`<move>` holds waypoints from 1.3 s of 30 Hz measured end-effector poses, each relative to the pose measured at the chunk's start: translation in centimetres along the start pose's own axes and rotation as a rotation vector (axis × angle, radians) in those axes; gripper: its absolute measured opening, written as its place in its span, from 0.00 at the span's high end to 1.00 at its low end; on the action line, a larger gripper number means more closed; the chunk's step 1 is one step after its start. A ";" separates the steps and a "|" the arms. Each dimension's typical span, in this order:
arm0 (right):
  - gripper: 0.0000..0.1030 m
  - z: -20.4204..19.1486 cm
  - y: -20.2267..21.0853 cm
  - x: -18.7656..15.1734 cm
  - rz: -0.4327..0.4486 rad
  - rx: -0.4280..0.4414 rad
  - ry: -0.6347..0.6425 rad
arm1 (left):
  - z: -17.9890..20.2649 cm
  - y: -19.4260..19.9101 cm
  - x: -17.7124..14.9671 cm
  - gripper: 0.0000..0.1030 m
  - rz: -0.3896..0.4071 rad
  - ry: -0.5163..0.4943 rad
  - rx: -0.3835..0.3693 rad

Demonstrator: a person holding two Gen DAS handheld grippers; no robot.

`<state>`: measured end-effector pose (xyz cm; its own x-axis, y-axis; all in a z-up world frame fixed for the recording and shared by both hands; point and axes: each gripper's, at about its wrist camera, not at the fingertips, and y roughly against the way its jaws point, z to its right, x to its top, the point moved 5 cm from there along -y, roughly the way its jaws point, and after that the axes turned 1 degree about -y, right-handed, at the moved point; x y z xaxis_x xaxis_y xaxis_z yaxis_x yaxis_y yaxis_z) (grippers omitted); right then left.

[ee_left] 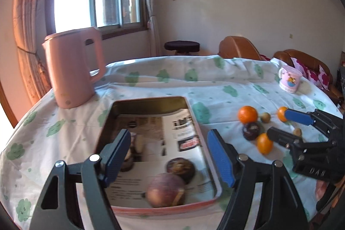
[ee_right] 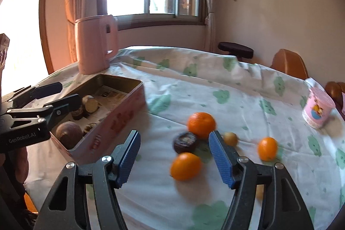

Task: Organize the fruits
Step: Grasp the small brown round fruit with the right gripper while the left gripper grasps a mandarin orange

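Note:
A pink tin tray (ee_left: 213,167) lined with newspaper holds dark purple fruits (ee_left: 165,189) and sliced pieces. My left gripper (ee_left: 170,156) is open and empty, hovering over the tray; it shows in the right wrist view (ee_right: 64,94). On the cloth right of the tray (ee_right: 120,120) lie three oranges (ee_right: 185,166), (ee_right: 201,124), (ee_right: 267,148), a dark purple fruit (ee_right: 185,142) and a small brown fruit (ee_right: 230,138). My right gripper (ee_right: 173,154) is open and empty above the near orange and dark fruit; it shows in the left wrist view (ee_left: 278,122).
A pink kettle (ee_left: 73,68) stands behind the tray at the table's far left. A pink cartoon cup (ee_right: 318,109) stands at the far right. A white cloth with green prints (ee_left: 163,83) covers the table. A stool (ee_left: 182,46) and brown sofa (ee_left: 301,57) lie beyond.

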<state>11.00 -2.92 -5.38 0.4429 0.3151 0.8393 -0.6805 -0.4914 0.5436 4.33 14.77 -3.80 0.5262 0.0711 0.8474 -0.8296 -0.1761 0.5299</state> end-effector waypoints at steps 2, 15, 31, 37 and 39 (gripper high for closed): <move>0.34 2.6 0.9 -0.9 -0.005 -0.050 -0.040 | 1.8 -0.2 0.1 0.26 -0.004 -0.025 -0.015; 0.34 10.4 1.5 -4.3 -0.079 -0.159 -0.174 | 11.1 -4.0 -1.1 0.28 -0.141 -0.104 -0.140; 0.66 9.9 -0.9 -5.5 -0.215 -0.055 -0.179 | 14.7 -6.3 -2.0 0.49 -0.239 -0.129 -0.249; 0.67 9.8 -1.2 -5.7 -0.234 -0.045 -0.179 | 14.8 -7.4 -2.6 0.55 -0.302 -0.112 -0.280; 0.67 9.7 -1.2 -5.7 -0.237 -0.054 -0.168 | 14.8 -7.6 -2.7 0.59 -0.318 -0.108 -0.287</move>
<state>15.02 -11.99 -10.83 0.6805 0.2752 0.6791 -0.5746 -0.3746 0.7276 11.98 1.38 -10.65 0.7674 -0.0281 0.6406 -0.6338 0.1187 0.7644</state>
